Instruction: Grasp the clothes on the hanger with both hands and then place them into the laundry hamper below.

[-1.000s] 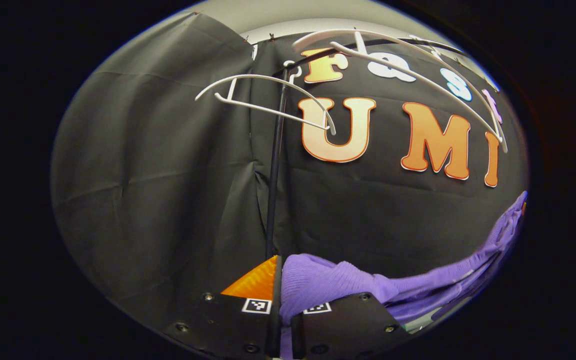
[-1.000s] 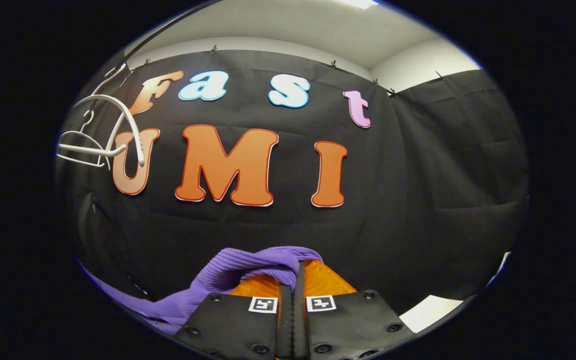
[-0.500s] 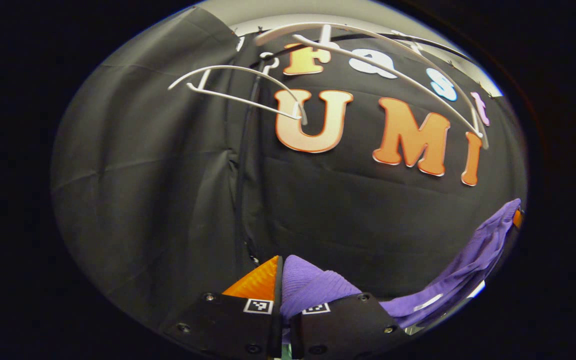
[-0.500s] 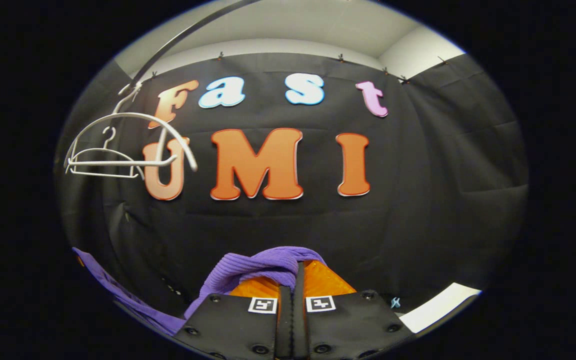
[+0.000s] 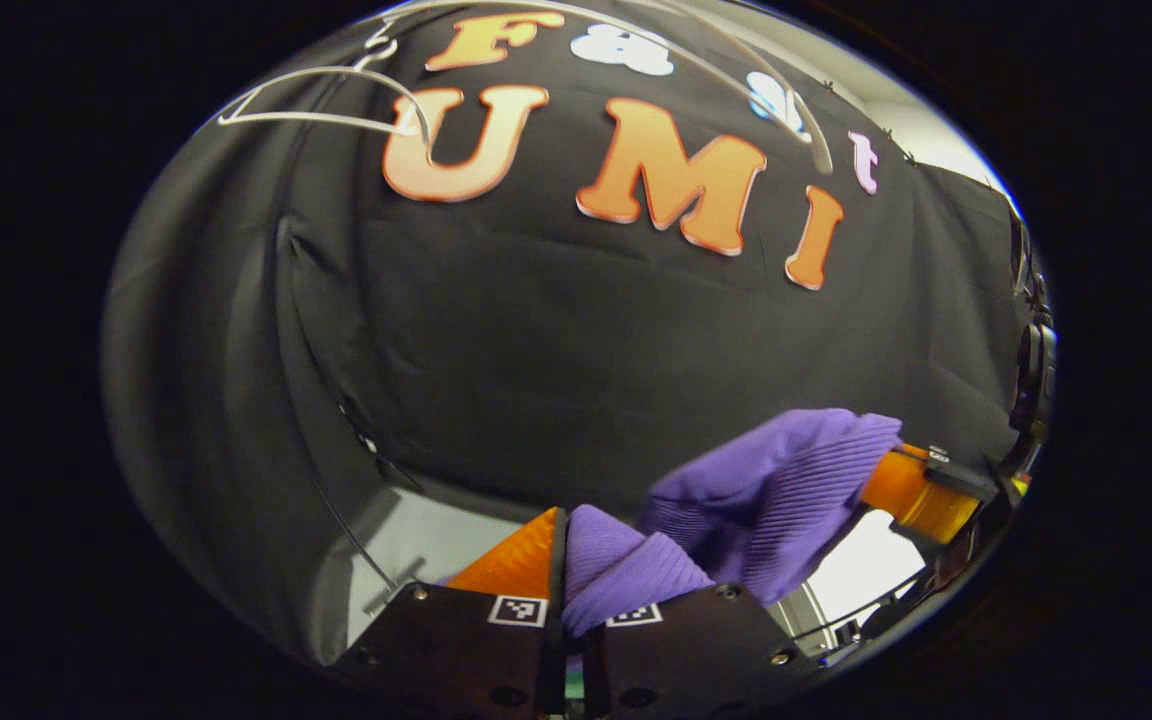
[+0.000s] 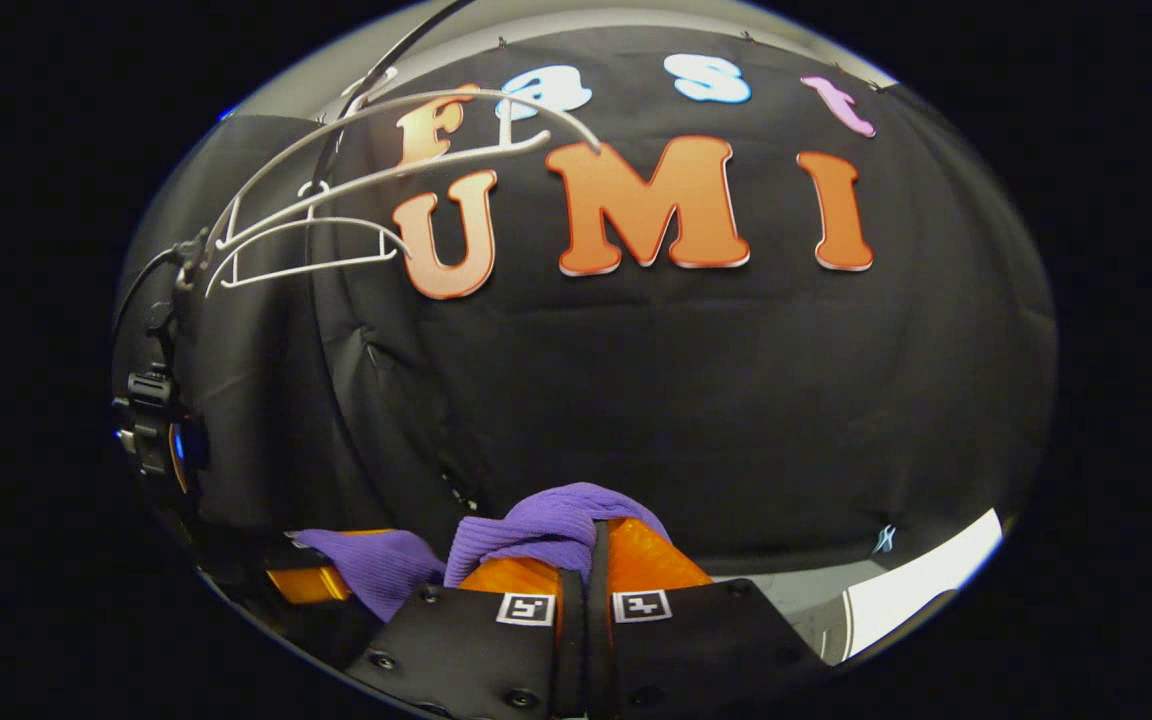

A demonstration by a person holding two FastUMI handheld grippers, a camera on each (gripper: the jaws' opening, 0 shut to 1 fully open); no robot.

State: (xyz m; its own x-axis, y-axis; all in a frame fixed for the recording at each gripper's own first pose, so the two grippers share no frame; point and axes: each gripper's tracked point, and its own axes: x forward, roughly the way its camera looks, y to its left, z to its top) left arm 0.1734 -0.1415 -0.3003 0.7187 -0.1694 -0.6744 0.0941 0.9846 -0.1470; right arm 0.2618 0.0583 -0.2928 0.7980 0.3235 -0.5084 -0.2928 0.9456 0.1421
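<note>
Left gripper (image 5: 564, 560): fingers closed on a fold of the purple garment (image 5: 776, 490), which bulges up from between them.
Right gripper (image 6: 591, 565): fingers also pinched together on a ribbed fold of the same garment (image 6: 556, 520), cloth draped over the tips.
Other gripper, seen across: in the left gripper view the right gripper (image 5: 921, 495) sits just to the side, its end wrapped in purple cloth; in the right gripper view the left gripper (image 6: 321, 580) lies low at the side with a tuft of cloth on it.
Garment position: bunched between the two grippers, carried in the air, off the hangers.
Handling: a soft ribbed knit, probably light and limp; it will sag and slide wherever it is unsupported, so two spaced pinches on thick folds suit it better than one on an edge.
Hangers (image 6: 336, 215): white, bare, on the rail high up, well apart from the cloth.
Floor (image 5: 436, 530): pale patch below.
Hamper: I cannot tell where it stands.
</note>
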